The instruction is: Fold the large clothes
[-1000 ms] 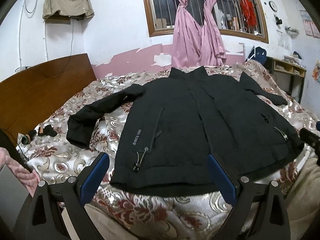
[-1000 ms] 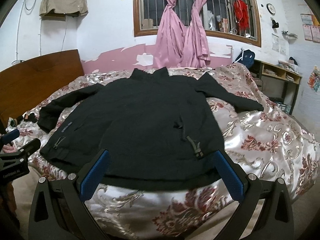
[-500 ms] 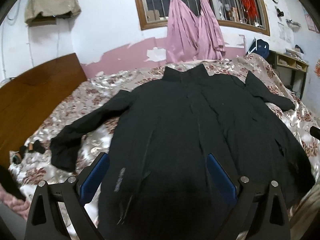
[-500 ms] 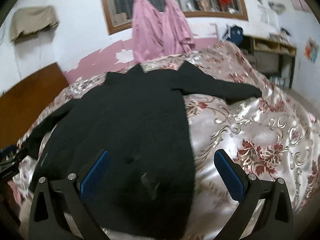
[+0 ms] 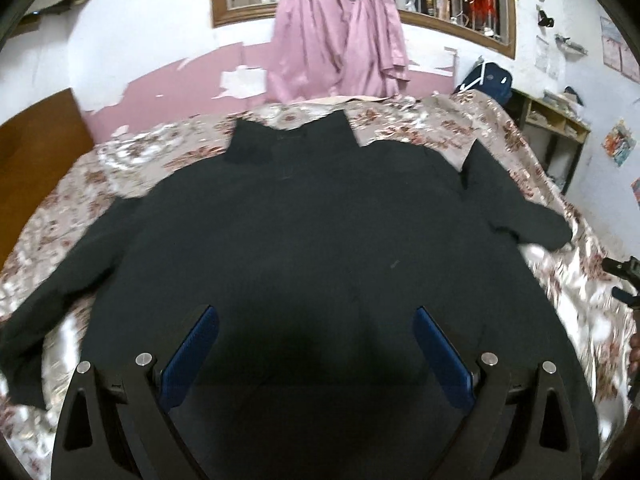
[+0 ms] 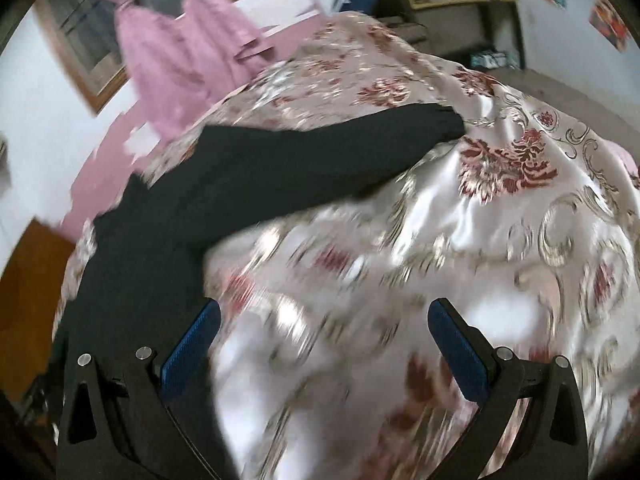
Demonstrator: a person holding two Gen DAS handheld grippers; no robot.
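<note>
Both tools — left tool (image 5: 316, 344), right tool (image 6: 324, 340) — are spread, empty. Sleeve (image 6: 320, 160) is probably best pinched near its cuff, then laid across the jacket (image 5: 320, 240).

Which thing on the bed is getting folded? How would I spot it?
Find the big bed with the shiny flowered bedspread under the window with pink curtains. Spread flat across it is the black jacket, sleeves stretched out sideways. It is the only dark, plain thing on that bright patterned cover.

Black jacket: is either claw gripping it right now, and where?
Neither. The left claw is open above the black jacket body; the right claw is open over the bedspread.
</note>
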